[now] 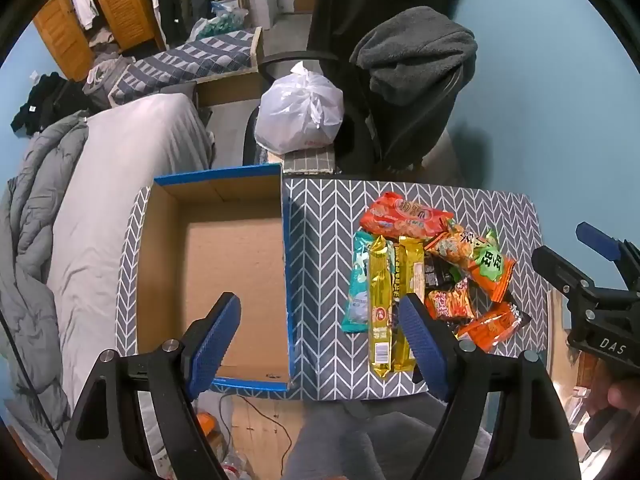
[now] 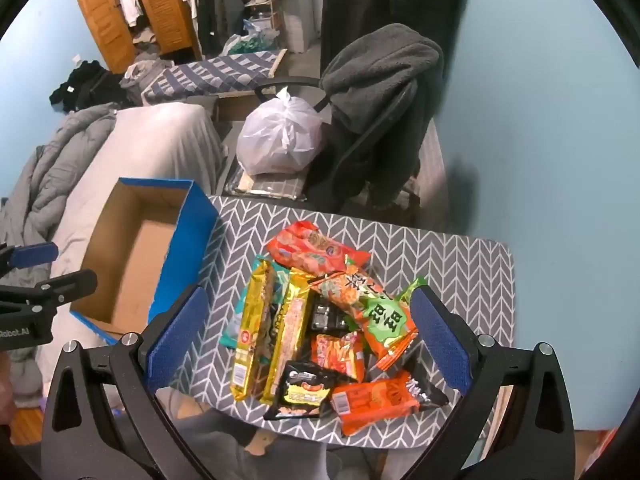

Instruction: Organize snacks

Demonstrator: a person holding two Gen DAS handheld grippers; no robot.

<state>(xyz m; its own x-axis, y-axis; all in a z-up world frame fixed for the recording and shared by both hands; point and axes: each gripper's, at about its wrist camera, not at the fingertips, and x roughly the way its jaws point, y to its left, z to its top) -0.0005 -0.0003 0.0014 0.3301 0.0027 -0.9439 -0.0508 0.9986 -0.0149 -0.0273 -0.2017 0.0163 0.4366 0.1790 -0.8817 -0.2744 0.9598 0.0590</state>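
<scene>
A pile of snack packs lies on the grey chevron tablecloth: a big orange-red pack, two long gold bars, an orange-and-green pack and several small packets. My right gripper hovers above the pile, open, nothing between its fingers. The empty cardboard box with blue outer walls stands left of the snack pile. My left gripper is open above the box's right wall, holding nothing. The right gripper shows at the left wrist view's right edge.
Behind the table stand a chair draped with a grey fleece and a tied white plastic bag. A bed with grey bedding runs along the left. A blue wall borders the table's right side.
</scene>
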